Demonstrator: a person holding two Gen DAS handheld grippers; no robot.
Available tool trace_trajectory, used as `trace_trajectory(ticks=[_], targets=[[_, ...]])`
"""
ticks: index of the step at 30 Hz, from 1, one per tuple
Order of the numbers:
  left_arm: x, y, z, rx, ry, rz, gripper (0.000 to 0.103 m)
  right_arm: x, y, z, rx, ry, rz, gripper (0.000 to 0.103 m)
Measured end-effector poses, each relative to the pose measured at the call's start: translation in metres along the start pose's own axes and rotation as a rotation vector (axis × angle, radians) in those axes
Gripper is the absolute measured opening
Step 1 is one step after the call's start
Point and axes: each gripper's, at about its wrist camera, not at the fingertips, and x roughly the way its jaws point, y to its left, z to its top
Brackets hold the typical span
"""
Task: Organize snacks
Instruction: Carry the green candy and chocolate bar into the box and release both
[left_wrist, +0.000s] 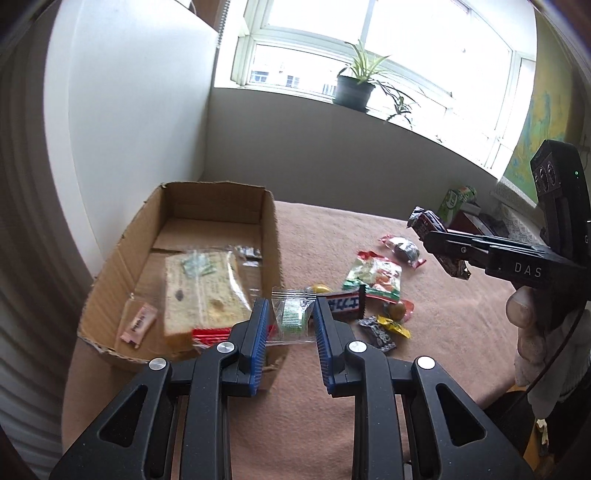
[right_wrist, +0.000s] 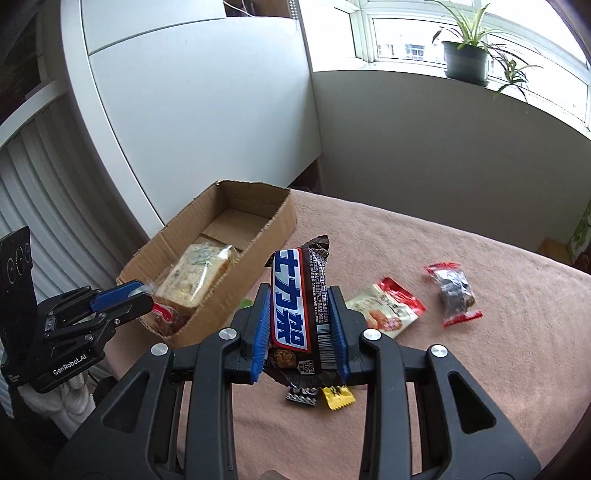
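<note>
The right gripper (right_wrist: 301, 332) is clamped on a chocolate bar (right_wrist: 295, 299), its blue pads (right_wrist: 338, 328) pressing the long sides of the wrapper so the bar stands nearly upright, lifted clear of the cloth. Gripping it across the narrow width looks sensible: a stiff bar will not fold there, and it can be lowered lengthwise into a slot.

The left gripper (left_wrist: 290, 325) is closed on a small clear packet (left_wrist: 291, 317) with something green inside. The jaws pinch the crinkly film, not the contents, so the packet hangs loosely between them and could slip or twist. From the right wrist view the left gripper (right_wrist: 122, 295) sits just at the near corner of the box (right_wrist: 273, 221), which suggests the packet is headed in there.

The cardboard box lies open on the pink cloth (right_wrist: 443, 387), long side toward the loose snacks. In it lie a wrapped cake slice (left_wrist: 201, 291), a pink sachet (left_wrist: 138, 323) and a red-striped pack (left_wrist: 214, 334), all crowded at the near end; the far end is bare, room for both held items.

Still loose on the cloth are a red-and-green bag (left_wrist: 373, 277), a dark sweet in a red-ended wrapper (right_wrist: 454, 291), a yellow sweet (right_wrist: 338, 397) and a black-and-white one (right_wrist: 303, 395), well apart from the box. I'd judge the sorting roughly half done.
</note>
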Motion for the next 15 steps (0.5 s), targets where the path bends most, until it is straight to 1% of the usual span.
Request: trace_trajectory(ticks=[7,15], targets=[[-0.003,0.038,0.013,-0.056,-0.032,0.074,0.023,0.038,0.033,0.026,-0.040,0.021,0.045,0.031],[0.012,0.062,0.020,-0.096,-0.029,0.124,0.023,0.078,0.059,0.042,-0.054,0.065,0.085,0.031]])
